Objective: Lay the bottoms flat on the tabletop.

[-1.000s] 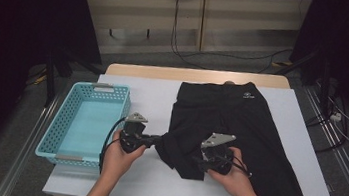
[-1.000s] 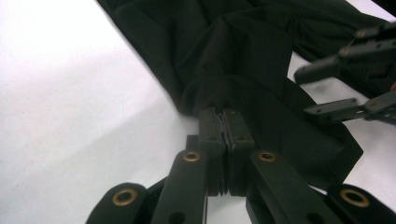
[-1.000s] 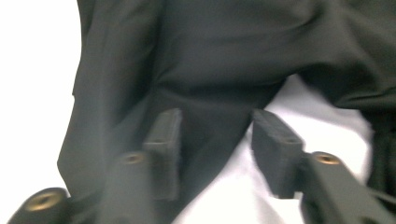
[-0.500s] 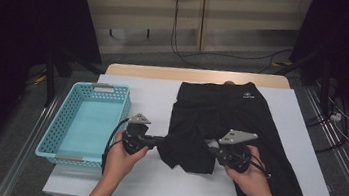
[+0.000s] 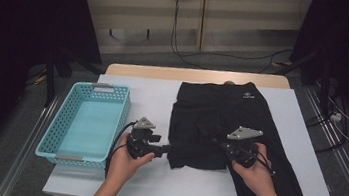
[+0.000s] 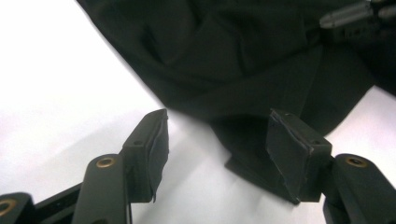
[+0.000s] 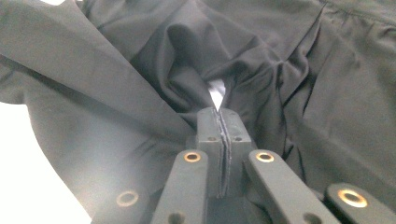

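Note:
A pair of black shorts (image 5: 221,109) lies on the white table (image 5: 152,95), its left leg bunched and folded toward the middle. My right gripper (image 5: 217,139) rests on the shorts and is shut on a raised fold of the fabric; in the right gripper view the jaws (image 7: 219,112) pinch the cloth (image 7: 327,93) tightly. My left gripper (image 5: 167,150) sits at the left hem of the shorts. Its jaws stand open (image 6: 217,121), with the black fabric (image 6: 233,56) just ahead and partly between the pads, which are not touching it.
A light blue plastic basket (image 5: 119,121) stands at the table's left side, close to my left hand. Bare white table surrounds the shorts at the front and left. The table's front edge is near my forearms.
My right gripper has moved right and slightly away from me, dragging the pinched fold so the left leg bunches inward. My left gripper has stayed almost still at the hem.

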The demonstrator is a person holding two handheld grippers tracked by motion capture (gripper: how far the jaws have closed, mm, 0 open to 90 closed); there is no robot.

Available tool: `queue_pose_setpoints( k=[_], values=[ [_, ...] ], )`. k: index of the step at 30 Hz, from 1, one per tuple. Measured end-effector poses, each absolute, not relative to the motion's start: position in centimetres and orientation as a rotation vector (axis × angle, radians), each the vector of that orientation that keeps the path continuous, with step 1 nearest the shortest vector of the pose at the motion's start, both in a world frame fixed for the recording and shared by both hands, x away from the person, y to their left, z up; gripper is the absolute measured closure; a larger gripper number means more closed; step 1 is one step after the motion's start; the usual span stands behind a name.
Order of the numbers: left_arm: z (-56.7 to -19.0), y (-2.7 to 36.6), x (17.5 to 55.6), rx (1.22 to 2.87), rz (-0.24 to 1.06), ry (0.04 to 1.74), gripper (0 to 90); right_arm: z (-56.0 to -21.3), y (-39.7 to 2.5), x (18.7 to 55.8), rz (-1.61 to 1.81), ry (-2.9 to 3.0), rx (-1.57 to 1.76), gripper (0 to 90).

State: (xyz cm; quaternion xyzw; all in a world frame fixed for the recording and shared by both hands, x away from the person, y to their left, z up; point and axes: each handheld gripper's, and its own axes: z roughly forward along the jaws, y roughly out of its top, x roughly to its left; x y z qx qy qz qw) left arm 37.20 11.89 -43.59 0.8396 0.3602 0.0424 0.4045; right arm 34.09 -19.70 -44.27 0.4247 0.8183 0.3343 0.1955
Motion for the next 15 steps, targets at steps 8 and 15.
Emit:
queue_pose_setpoints(
  k=[8, 15],
  values=[
    [-43.47, 11.59, 36.98, 2.11, 0.085, 0.889, 37.4, -44.43, -19.73, 34.09, 0.936, 2.301, 1.195, 88.3],
    [-44.38, 11.04, 36.54, 2.153, 0.06, 0.886, 34.4, -44.47, -19.58, 34.05, 0.936, 2.304, 1.186, 88.1]
  ],
)
